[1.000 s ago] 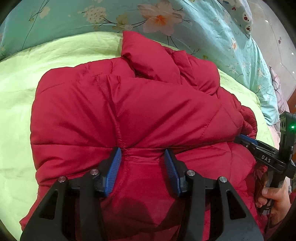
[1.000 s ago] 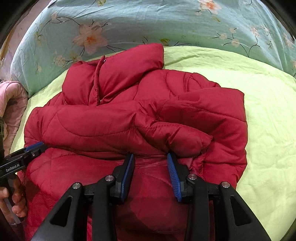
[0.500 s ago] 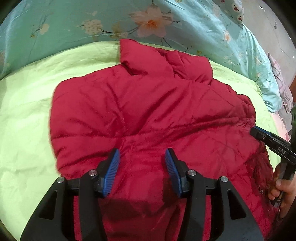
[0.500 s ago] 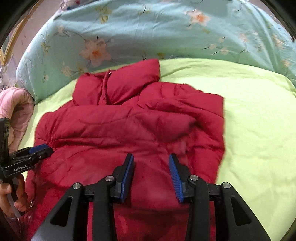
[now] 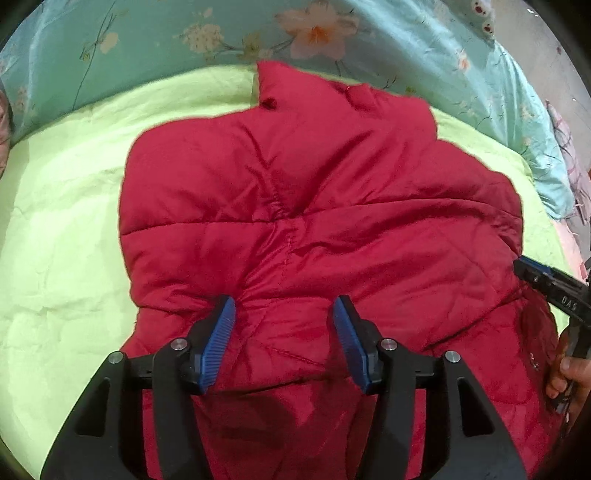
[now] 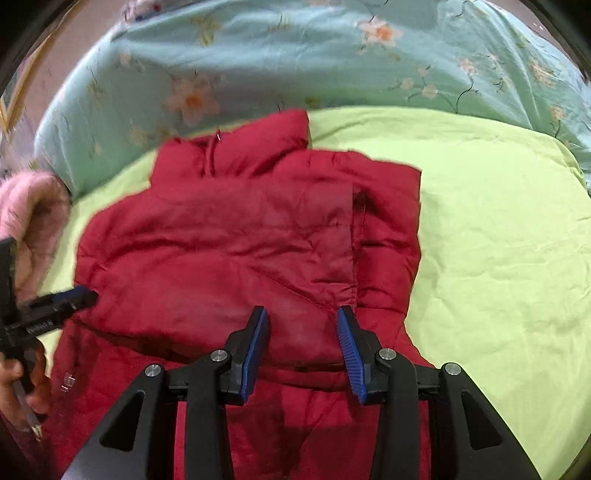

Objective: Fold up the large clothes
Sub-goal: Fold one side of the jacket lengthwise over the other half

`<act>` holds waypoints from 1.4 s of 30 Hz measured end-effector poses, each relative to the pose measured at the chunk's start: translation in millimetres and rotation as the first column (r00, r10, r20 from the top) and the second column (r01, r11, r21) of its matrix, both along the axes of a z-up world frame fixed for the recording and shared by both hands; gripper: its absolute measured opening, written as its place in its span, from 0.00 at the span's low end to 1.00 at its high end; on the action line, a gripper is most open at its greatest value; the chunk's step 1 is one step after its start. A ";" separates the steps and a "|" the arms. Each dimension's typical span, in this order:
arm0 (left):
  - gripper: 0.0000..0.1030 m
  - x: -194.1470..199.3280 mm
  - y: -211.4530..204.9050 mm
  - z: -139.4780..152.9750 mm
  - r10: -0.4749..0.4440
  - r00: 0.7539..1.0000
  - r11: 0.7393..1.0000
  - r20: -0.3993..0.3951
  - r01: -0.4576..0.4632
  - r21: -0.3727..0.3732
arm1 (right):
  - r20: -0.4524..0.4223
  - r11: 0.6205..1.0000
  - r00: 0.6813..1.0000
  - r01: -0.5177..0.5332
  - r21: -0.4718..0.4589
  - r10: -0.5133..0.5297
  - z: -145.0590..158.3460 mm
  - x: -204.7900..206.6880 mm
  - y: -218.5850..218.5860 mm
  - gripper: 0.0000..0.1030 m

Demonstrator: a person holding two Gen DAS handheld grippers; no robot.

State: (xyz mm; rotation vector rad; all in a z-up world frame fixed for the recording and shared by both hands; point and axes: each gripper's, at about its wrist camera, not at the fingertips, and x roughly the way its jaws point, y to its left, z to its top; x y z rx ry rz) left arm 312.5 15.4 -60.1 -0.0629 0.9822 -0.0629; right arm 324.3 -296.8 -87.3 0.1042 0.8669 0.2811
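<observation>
A red puffer jacket (image 5: 317, 206) lies on a lime green sheet (image 5: 62, 229), collar toward the far side. Its lower part is folded up over the body; the folded edge shows in the right wrist view (image 6: 258, 258). My left gripper (image 5: 283, 317) is open, its blue pads apart, just above the jacket's near part. My right gripper (image 6: 302, 325) is open over the jacket's near right part. Each gripper shows at the edge of the other's view: the right one (image 5: 546, 280), the left one (image 6: 55, 306).
A teal floral quilt (image 5: 221, 33) lies bunched along the far side of the bed (image 6: 332, 55). A pink padded item (image 6: 29, 218) sits at the left edge of the right wrist view. Green sheet (image 6: 498, 240) spreads on both sides of the jacket.
Both grippers have pulled back and risen from the jacket. The jacket's lower part now lies folded up flat over the sleeves, which showed on top a second ago.
</observation>
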 end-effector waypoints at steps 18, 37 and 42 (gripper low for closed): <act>0.56 -105.3 34.8 29.4 0.068 0.997 0.994 0.045 -0.064 -0.087 | 0.015 0.991 1.000 0.009 0.133 -0.011 27.4 -65.5 -36.9 0.42; 0.65 -232.5 61.4 26.5 0.142 0.989 0.975 0.035 -0.134 -0.180 | -0.012 0.976 0.998 0.058 0.209 -0.057 12.0 -202.7 -82.7 0.58; 0.69 -247.7 68.0 22.8 0.168 0.986 0.968 0.020 -0.161 -0.191 | -0.032 0.972 0.994 0.105 0.209 -0.100 7.1 -224.4 -103.0 0.63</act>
